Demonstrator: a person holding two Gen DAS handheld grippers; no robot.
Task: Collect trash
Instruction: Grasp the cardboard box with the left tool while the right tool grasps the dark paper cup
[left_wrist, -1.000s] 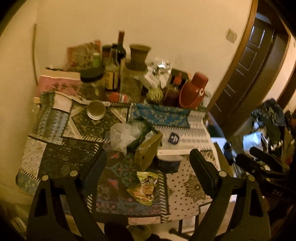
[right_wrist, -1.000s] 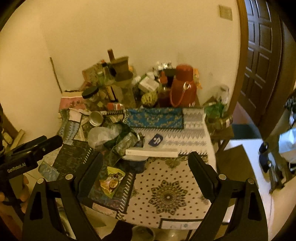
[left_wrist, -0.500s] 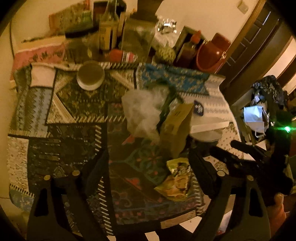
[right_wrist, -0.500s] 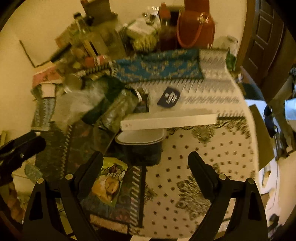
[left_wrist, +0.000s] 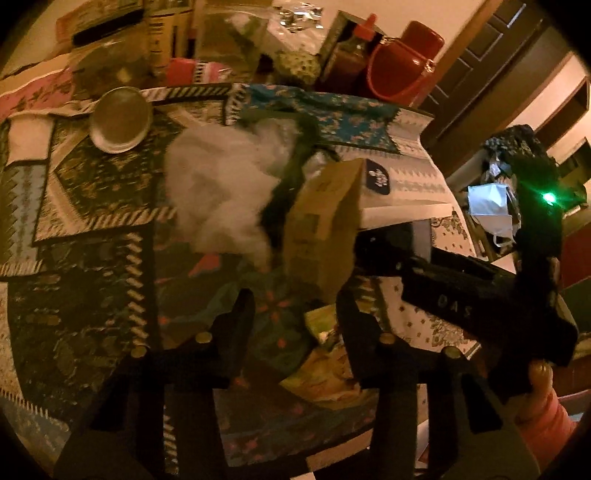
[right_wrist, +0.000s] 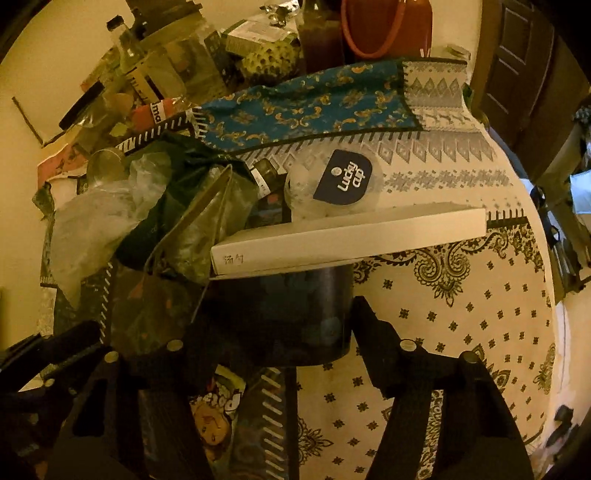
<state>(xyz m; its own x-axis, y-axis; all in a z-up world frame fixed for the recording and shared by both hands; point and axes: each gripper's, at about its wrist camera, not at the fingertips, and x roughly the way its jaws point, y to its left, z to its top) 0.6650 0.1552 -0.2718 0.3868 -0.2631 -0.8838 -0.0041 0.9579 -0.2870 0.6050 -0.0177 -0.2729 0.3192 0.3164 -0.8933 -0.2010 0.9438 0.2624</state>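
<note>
The right gripper (right_wrist: 275, 325), jaws just closing, straddles a dark tub (right_wrist: 295, 317).

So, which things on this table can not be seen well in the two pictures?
- Dark container, right wrist view: its inside is hidden by the white box lying over it.
- Clear plastic bag, left wrist view: smeared by motion blur.
- Red jug, right wrist view: its top is cut off by the picture's edge.

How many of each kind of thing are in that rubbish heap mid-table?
Bags: 3 (clear bag, green bag, olive bag)
White box: 1
Dark tub: 1
Lucky cup: 1
Small bottle: 1
Snack wrapper: 1
Total: 8
</note>
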